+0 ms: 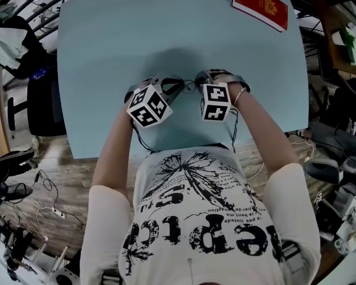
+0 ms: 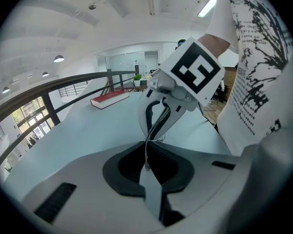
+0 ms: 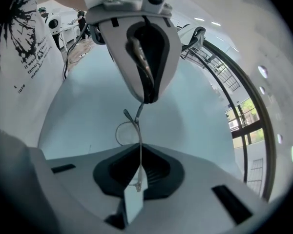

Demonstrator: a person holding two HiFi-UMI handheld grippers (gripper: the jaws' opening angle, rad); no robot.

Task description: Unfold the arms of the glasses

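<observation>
Above blue table (image 1: 107, 52), left gripper (image 2: 147, 169) and right gripper (image 3: 138, 182) pinch glasses (image 3: 140, 141) (wire-framed).

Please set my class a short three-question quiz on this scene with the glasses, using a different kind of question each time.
1. Multiple choice: what is the right gripper shut on? A a pen; B the glasses; C nothing.
2. Look at the left gripper. True or false: it is open and empty.
3. Fill the gap: the red book lies at the table's far ____ corner, as the person sees it.

Key: 1 B. 2 False: it is shut on the glasses too. 3 right.
</observation>
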